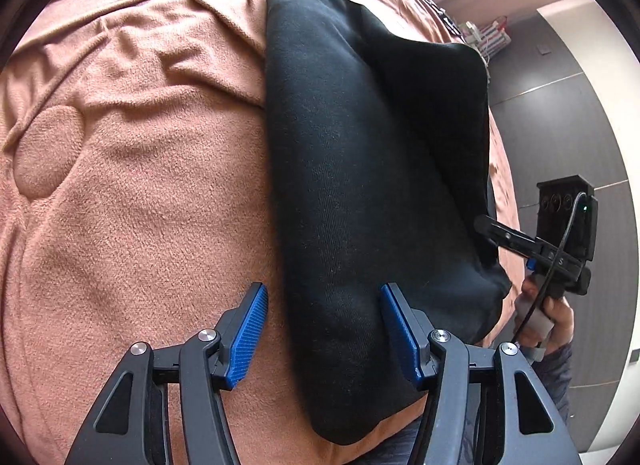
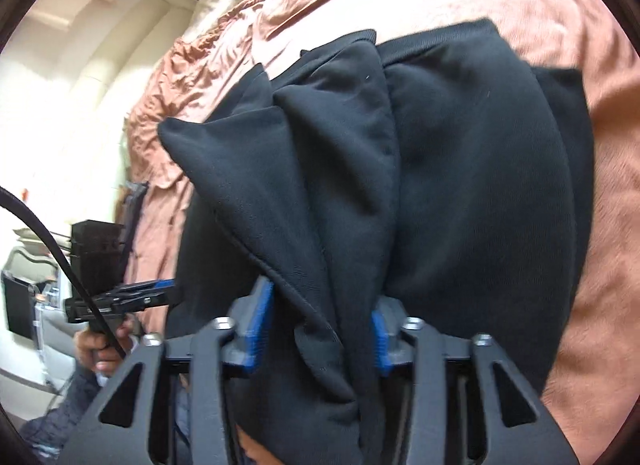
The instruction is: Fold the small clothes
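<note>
Left wrist view: our left gripper (image 1: 322, 329) hangs spread wide, blue pads either side of the garment's (image 1: 352, 193) near edge, gripping nothing.
Right gripper (image 2: 322, 339): we've got it clamped on a bunched fold of the garment (image 2: 440, 185).
Garment: black, folded lengthwise, lying on the pink blanket (image 1: 132, 185), right side lifted.
Hands: we see one (image 1: 554, 311) on the right handle.

There was one black garment (image 1: 360, 169), lying on one bed under a single pinkish-brown blanket (image 1: 140, 185). Two claws were about: the left claw (image 1: 322, 329) and the right claw (image 2: 320, 339), each with two blue pads. Two hands held them.
</note>
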`<state>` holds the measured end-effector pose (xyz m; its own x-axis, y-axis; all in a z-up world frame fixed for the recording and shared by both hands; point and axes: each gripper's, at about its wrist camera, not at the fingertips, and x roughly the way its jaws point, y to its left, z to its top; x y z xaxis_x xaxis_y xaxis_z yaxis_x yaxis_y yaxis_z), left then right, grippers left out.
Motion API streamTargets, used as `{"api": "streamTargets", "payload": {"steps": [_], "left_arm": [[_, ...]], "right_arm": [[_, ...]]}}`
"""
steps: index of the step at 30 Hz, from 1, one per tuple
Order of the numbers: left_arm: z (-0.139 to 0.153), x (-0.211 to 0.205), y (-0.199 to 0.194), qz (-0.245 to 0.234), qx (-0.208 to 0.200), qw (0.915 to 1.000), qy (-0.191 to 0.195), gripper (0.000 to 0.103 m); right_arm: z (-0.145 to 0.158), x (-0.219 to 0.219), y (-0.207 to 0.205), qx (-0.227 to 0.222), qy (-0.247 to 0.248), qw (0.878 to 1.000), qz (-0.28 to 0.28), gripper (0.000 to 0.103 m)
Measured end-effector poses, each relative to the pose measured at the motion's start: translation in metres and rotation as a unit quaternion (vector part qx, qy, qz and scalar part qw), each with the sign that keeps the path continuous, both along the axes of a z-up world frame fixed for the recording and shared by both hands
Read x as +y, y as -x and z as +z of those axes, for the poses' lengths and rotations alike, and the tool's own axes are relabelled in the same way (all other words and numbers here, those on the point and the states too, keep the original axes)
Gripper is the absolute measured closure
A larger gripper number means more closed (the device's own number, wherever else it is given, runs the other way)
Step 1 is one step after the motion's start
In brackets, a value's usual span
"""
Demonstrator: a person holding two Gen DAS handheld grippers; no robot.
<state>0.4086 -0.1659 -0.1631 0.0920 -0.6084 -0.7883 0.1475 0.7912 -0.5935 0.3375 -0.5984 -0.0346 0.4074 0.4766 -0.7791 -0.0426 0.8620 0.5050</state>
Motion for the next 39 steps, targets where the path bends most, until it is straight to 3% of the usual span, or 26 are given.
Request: {"api": "streamTargets", "payload": {"steps": [2, 15, 21, 27, 30, 32, 34, 39], "left_arm": [[0.001, -0.002, 0.000, -0.004, -0.001, 1.0000, -0.003, 0.043], [0.007, -0.032, -0.001, -0.040, -0.017, 0.9989, -0.017, 0.043], [0.006, -0.050, -0.003, -0.062, -0.021, 0.9974, -0.030, 0.043], [-0.004, -0.065, -0.007, -0.075, -0.011, 0.9961, -0.045, 0.049], [-0.001, -0.070, -0.015, -0.077, -0.012, 0.9960, -0.044, 0.049], [0.004, -0.069, -0.021, -0.073, -0.025, 0.9961, -0.043, 0.049], [0.008, -0.068, -0.025, -0.069, -0.035, 0.9963, -0.038, 0.049], [0.012, -0.064, -0.039, -0.058, -0.043, 0.9969, -0.033, 0.049]], "right_arm": [[0.003, 0.000, 0.005, -0.001, 0.005, 1.000, -0.003, 0.095], [0.044, -0.016, 0.060, -0.043, 0.052, 0.997, -0.045, 0.097], [0.032, -0.026, 0.090, -0.042, 0.037, 0.996, -0.067, 0.097], [0.018, -0.027, 0.089, -0.024, 0.030, 0.996, -0.078, 0.095], [0.018, -0.027, 0.080, -0.013, 0.008, 0.997, -0.072, 0.088], [0.020, -0.030, 0.072, -0.015, -0.022, 0.997, -0.068, 0.061], [0.025, -0.038, 0.065, -0.032, -0.048, 0.996, -0.073, 0.046], [0.024, -0.056, 0.039, -0.042, -0.102, 0.990, -0.084, 0.046]]}}
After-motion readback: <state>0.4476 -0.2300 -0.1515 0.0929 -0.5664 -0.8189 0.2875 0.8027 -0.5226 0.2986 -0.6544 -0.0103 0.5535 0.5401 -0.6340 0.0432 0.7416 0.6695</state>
